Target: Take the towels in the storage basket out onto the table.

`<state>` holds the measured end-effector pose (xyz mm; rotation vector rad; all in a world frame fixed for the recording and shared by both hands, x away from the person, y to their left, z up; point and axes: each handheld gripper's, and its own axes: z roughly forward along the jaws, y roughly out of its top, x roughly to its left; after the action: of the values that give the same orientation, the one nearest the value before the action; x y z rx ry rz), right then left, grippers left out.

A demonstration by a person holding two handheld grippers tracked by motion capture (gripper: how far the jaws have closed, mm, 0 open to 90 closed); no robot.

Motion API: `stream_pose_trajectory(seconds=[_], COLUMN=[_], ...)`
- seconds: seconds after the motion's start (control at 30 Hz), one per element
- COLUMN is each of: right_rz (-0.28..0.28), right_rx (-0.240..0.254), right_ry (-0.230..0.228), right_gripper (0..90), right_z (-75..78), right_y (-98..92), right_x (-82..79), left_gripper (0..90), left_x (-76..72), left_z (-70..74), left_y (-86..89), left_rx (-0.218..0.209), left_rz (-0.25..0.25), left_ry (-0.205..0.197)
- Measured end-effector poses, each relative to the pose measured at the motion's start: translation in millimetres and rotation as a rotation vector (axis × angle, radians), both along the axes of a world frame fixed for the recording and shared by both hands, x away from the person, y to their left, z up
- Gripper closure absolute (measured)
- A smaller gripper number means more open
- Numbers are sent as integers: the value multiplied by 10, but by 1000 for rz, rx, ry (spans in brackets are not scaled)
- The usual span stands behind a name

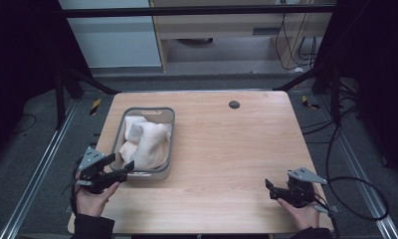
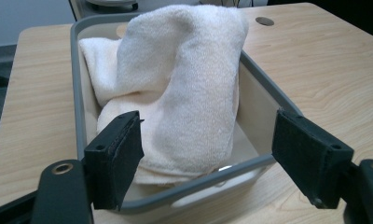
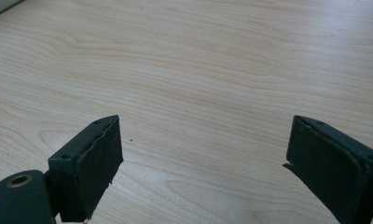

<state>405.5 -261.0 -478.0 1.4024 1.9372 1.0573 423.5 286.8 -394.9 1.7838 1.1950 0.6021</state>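
— Cream terry cloth, is that what fills the grey basket [image 1: 170, 142]?

— Yes, a towel [image 2: 184, 84] heaped in it, rising above the rim on the table's [image 1: 227, 159] left half. How many pieces it is, I cannot tell; the folds hide the bottom.

— And the left gripper [image 1: 121, 164]?

— Jaws spread wide at the basket's near end, nothing between them. Whether one touches the rim is unclear.

— The right gripper [image 1: 268, 188]?

— Also wide apart, over bare wood near the right front corner, well away from the basket. The person's hand [image 1: 302, 214] is cut off at the bottom edge.
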Motion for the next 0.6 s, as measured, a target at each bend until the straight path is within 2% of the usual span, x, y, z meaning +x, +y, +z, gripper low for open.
stream_pose_trajectory(seconds=[0.43, 0.6], right_rz=[9, 12], right_rx=[4, 10], right_ry=[-11, -5], right_gripper=[118, 118], right_z=[-6, -6], right_y=[-3, 6], right_x=[21, 23], left_gripper=[237, 238], left_x=[155, 207], left_z=[123, 140], left_y=[-57, -79], left_rx=[-2, 1], left_rz=[-21, -26], left_ry=[-12, -6])
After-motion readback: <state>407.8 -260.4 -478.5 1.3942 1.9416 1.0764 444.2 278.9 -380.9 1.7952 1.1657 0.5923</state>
